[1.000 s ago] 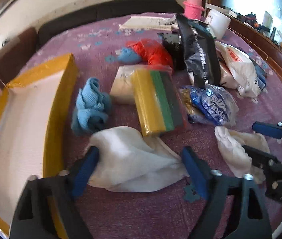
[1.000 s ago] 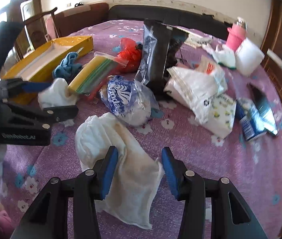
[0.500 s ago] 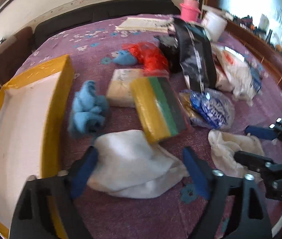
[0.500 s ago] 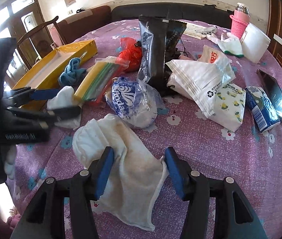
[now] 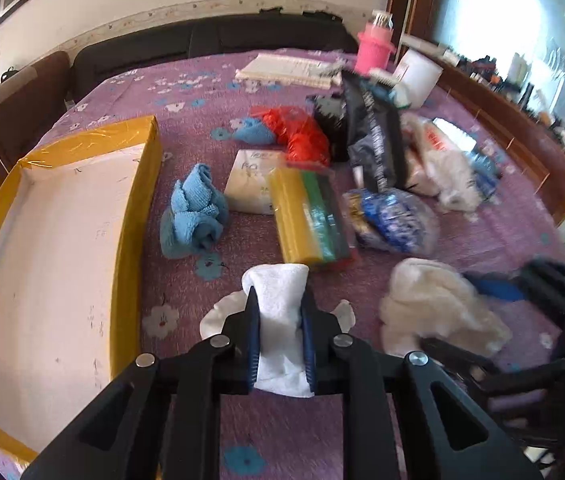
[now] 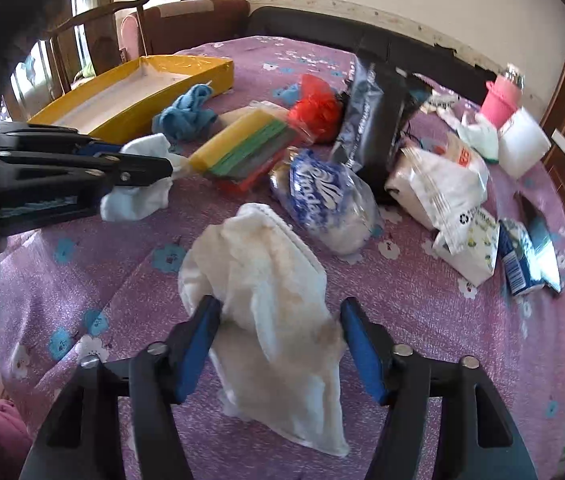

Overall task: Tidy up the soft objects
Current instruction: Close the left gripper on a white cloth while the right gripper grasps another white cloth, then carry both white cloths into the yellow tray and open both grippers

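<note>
On the purple flowered cloth, closest to you first:
Left gripper: you've just snapped the jaws closed, and they pinch the white cloth, bunched between the pads.
Right gripper: jaws half-wide, just narrowing around the cream towel; left pad touches it, a firm grip can't be told.
Middle ground: blue rag beside the yellow tray; sponge pack right of it.
Far back: pink bottle.

Bright window glare, blurred fisheye edges
</note>
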Motion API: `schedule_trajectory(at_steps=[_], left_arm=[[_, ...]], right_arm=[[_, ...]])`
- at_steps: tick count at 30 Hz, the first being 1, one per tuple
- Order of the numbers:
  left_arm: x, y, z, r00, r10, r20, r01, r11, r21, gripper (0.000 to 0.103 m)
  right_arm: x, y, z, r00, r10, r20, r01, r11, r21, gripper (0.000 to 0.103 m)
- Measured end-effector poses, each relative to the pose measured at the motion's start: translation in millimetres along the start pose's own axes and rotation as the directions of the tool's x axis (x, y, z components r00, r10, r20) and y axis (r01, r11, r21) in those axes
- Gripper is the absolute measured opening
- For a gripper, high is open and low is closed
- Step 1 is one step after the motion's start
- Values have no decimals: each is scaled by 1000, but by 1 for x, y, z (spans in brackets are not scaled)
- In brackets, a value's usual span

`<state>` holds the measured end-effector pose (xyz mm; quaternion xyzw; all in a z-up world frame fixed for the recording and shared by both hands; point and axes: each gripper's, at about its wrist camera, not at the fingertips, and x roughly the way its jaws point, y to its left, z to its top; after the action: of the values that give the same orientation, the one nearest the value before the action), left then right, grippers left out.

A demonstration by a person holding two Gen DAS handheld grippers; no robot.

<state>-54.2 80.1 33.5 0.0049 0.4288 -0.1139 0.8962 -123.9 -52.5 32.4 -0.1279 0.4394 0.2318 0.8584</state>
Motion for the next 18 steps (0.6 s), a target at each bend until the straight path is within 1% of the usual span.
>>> schedule_trajectory(at_steps=[1,2,3,4,7,11,13,17,18], left_arm=[[-6,1,-1,1000,-14,13,14,1000,-10,17],[-16,4,-3,999,-35,36,36,999,-29,17],[-22,6,-3,998,-45,51,47,998,-39,17],[-31,10,-4,996,-56,71,59,997,-52,17],[-53,22,-4,992,-54,110,63,995,-77,17],[-87,47,-6,986,-12,166,33,992,-123,17],[-104,67,-6,982,8,188,21,989,-149,17],[-126,97,-5,971,113,210,-77,982,-171,17],[-129,107,-4,966,157,207,-121,977,-175,17]], right_arm=[[-2,2,0,1000,29,0,-29,1000,6,30],[-4,3,0,999,37,1,-37,999,10,21],[-7,4,0,999,32,6,-32,999,9,19],[-13,7,0,999,30,22,-30,1000,3,15],[-30,7,4,997,44,59,-44,999,11,13],[-58,9,15,990,68,123,-71,997,19,13],[-70,10,24,984,92,152,-97,995,26,12],[-91,14,47,965,164,204,-173,985,24,12],[-95,17,54,959,187,212,-195,981,18,12]])
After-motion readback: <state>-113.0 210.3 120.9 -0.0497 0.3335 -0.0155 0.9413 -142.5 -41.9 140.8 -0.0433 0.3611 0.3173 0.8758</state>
